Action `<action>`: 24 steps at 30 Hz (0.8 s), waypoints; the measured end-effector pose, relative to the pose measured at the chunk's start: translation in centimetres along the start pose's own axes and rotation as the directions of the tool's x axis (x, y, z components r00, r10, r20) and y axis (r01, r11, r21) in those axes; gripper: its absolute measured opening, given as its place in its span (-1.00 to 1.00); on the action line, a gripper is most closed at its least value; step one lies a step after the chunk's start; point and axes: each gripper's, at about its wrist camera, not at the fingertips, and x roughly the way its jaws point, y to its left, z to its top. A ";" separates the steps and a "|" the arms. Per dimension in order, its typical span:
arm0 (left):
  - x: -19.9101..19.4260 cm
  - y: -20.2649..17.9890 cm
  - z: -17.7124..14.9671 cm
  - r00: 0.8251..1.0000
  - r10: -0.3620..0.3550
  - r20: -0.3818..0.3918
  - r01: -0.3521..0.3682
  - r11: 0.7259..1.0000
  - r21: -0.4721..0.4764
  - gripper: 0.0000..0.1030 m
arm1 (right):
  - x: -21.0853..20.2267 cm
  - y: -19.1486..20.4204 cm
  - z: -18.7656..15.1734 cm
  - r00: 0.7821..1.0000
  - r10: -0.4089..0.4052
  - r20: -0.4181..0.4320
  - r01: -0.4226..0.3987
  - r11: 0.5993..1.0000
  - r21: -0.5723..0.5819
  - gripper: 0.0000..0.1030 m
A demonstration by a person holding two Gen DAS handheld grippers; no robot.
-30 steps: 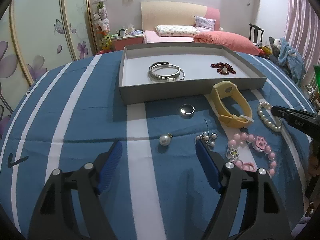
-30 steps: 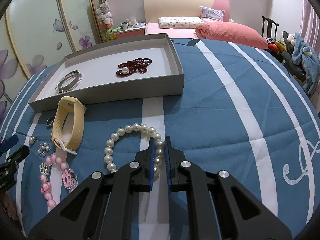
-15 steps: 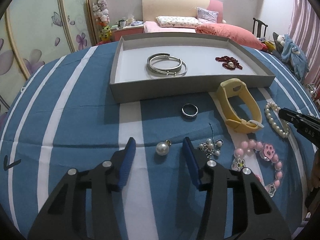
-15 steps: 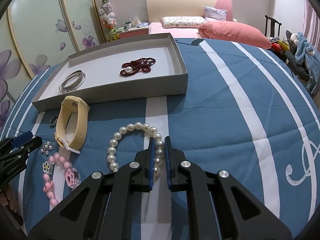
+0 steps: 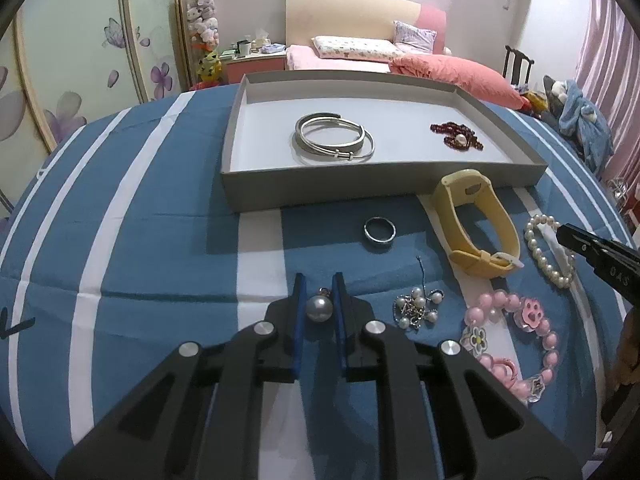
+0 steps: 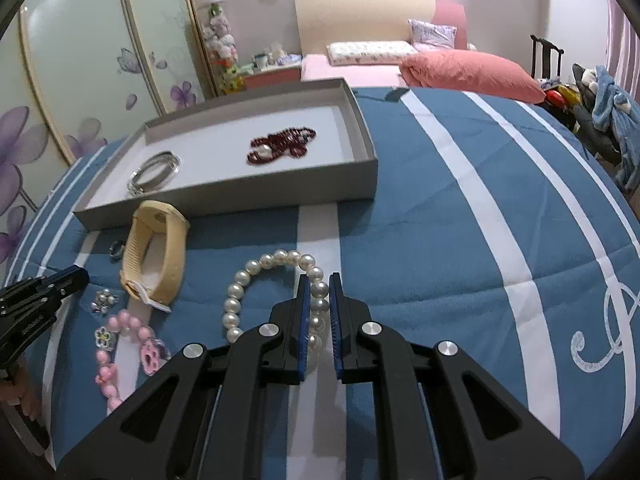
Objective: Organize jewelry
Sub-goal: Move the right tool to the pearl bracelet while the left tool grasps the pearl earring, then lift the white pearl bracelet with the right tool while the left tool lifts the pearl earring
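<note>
Pearl earring (image 5: pixel 319 308) in left gripper (image 5: pixel 319 287), pearl bracelet (image 6: pixel 276 293) in right gripper (image 6: pixel 319 289)

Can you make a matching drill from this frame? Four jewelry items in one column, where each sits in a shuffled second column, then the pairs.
Items:
1. single pearl earring
2. white pearl bracelet
3. silver bangles
4. metal ring

Places:
A. inside the grey tray
B. between the left gripper pads
C. loose on the blue bedspread, in front of the tray, beside the yellow band
D. one side of the strand between the right gripper pads

Pairs: 1-B, 2-D, 3-A, 4-C
</note>
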 end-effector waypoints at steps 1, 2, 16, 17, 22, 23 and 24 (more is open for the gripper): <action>-0.2 0.1 -0.1 1.000 -0.002 0.007 0.002 1.000 -0.004 -0.73 | -0.3 0.1 0.0 1.000 0.007 0.016 -0.007 1.000 -0.001 -0.80; -0.3 0.2 -0.1 1.000 -0.003 0.013 0.004 1.000 -0.006 -0.73 | -0.4 0.1 0.0 1.000 0.010 0.026 -0.010 1.000 -0.002 -0.80; -4.3 1.9 -0.6 0.985 -0.025 0.172 0.042 0.995 -0.096 -0.73 | -5.5 2.0 1.0 0.951 0.135 0.277 -0.125 0.991 -0.052 -0.80; -4.5 2.0 -0.6 0.983 -0.025 0.182 0.043 0.994 -0.099 -0.73 | -5.6 2.1 1.1 0.949 0.138 0.285 -0.127 0.990 -0.054 -0.80; -5.6 1.9 -0.7 0.974 -0.026 0.223 0.051 0.993 -0.104 -0.73 | -6.3 2.3 1.0 0.936 0.154 0.318 -0.141 0.988 -0.062 -0.80; -5.8 1.9 -0.7 0.973 -0.026 0.228 0.050 0.993 -0.104 -0.73 | -6.3 2.3 1.0 0.934 0.156 0.321 -0.143 0.988 -0.062 -0.80; -5.9 1.9 -0.7 0.972 -0.026 0.233 0.052 0.993 -0.104 -0.73 | -6.5 2.3 1.0 0.932 0.158 0.327 -0.146 0.987 -0.061 -0.80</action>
